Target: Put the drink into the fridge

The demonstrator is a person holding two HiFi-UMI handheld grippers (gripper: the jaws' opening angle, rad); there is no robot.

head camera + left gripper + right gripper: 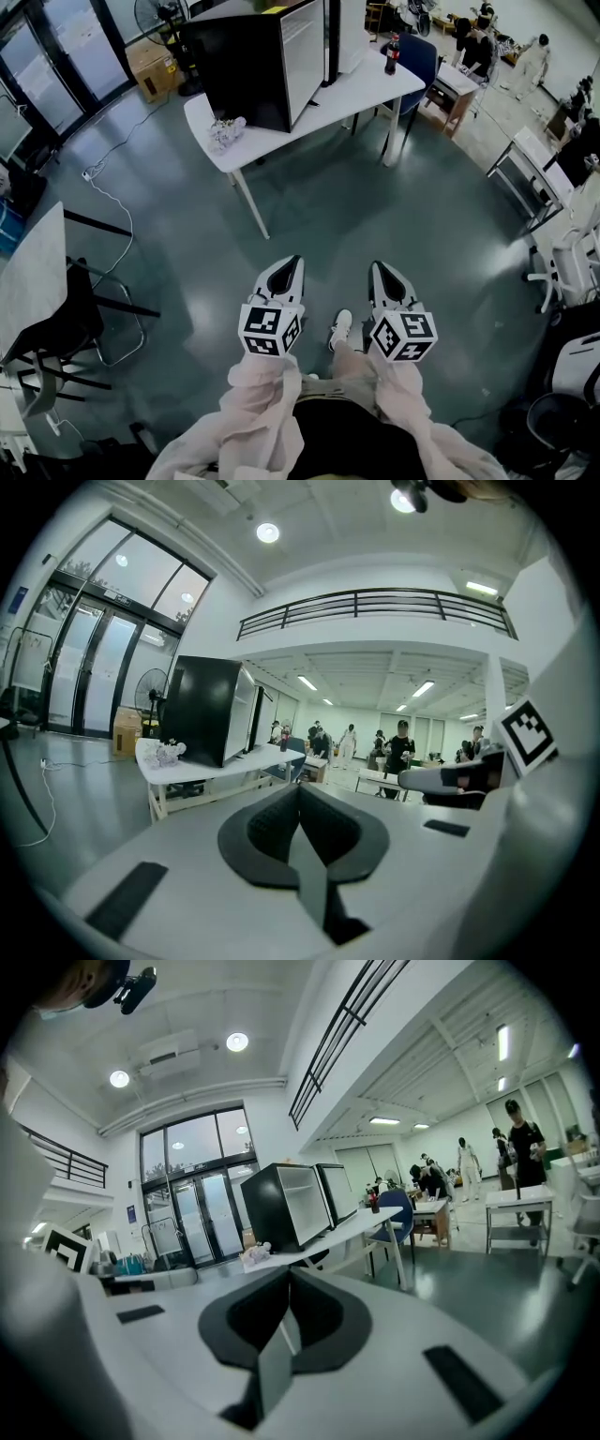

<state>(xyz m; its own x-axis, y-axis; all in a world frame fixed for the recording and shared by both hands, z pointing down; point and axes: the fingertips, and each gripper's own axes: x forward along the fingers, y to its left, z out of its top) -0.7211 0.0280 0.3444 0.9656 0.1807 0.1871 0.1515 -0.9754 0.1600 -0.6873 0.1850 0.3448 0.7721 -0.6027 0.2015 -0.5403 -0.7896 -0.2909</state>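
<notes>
A dark cola bottle (392, 54) with a red label stands near the far right corner of a white table (361, 89). A black mini fridge (251, 58) with a white inside sits on the same table, its door (332, 37) swung open. In the right gripper view the fridge (286, 1208) and the bottle (375, 1203) show far ahead. My left gripper (286, 270) and right gripper (384, 275) are held low over the floor, well short of the table. Both are shut and hold nothing.
A crumpled white cloth (225, 131) lies on the table's left end. A blue chair (420, 56) stands behind the table. Another table (28, 281) with a black chair is at my left, desks (539, 178) and chairs at my right. A cable (108, 202) runs across the floor.
</notes>
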